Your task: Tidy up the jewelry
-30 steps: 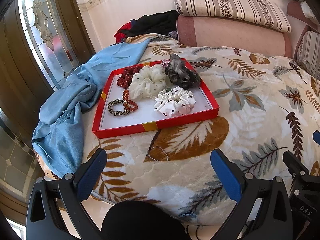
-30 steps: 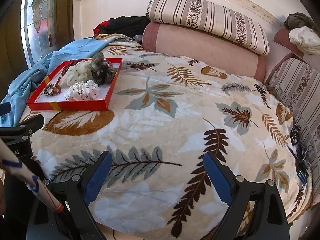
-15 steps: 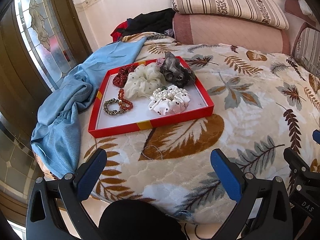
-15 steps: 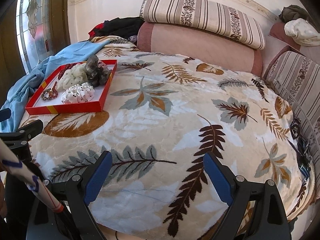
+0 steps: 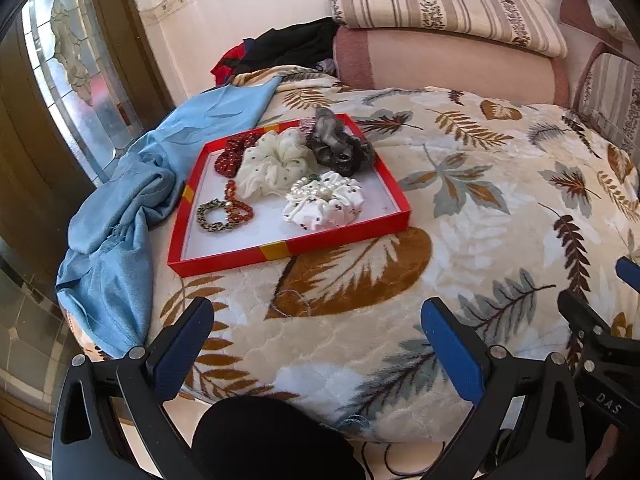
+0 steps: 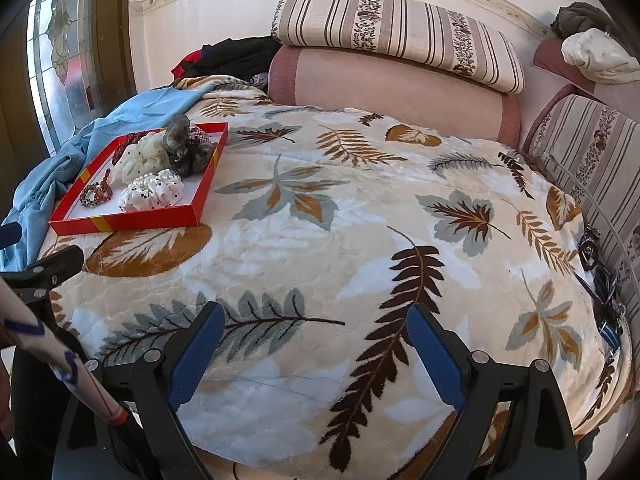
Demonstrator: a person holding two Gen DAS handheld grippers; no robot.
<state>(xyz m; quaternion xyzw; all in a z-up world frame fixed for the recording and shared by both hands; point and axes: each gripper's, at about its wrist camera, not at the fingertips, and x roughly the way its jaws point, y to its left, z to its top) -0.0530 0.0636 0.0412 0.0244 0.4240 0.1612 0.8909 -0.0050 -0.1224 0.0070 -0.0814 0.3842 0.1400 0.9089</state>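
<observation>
A shallow red tray (image 5: 280, 250) (image 6: 124, 222) lies on the leaf-patterned blanket at the bed's left side. In it are a cream scrunchie (image 5: 276, 160), a grey-black scrunchie (image 5: 340, 148), a white dotted scrunchie with pearls (image 5: 324, 202) (image 6: 152, 194), dark red beads (image 5: 232, 156), an orange-red bead bracelet (image 5: 236, 206) and a green-gold bracelet (image 5: 212, 218). My left gripper (image 5: 316, 332) is open and empty, near the bed's front edge, well short of the tray. My right gripper (image 6: 316, 338) is open and empty, over the blanket to the tray's right.
A light blue cloth (image 5: 132, 200) drapes off the bed left of the tray. Striped and pink cushions (image 6: 396, 56) line the far wall, with dark clothes (image 5: 288, 48) in the corner. A glass door (image 5: 68, 80) stands at left. Dark straps (image 6: 600, 280) lie at the bed's right edge.
Both grippers have drawn back slightly, so the tray looks a little farther away and higher in view. Jaws stay open. Nothing in the tray has moved.
</observation>
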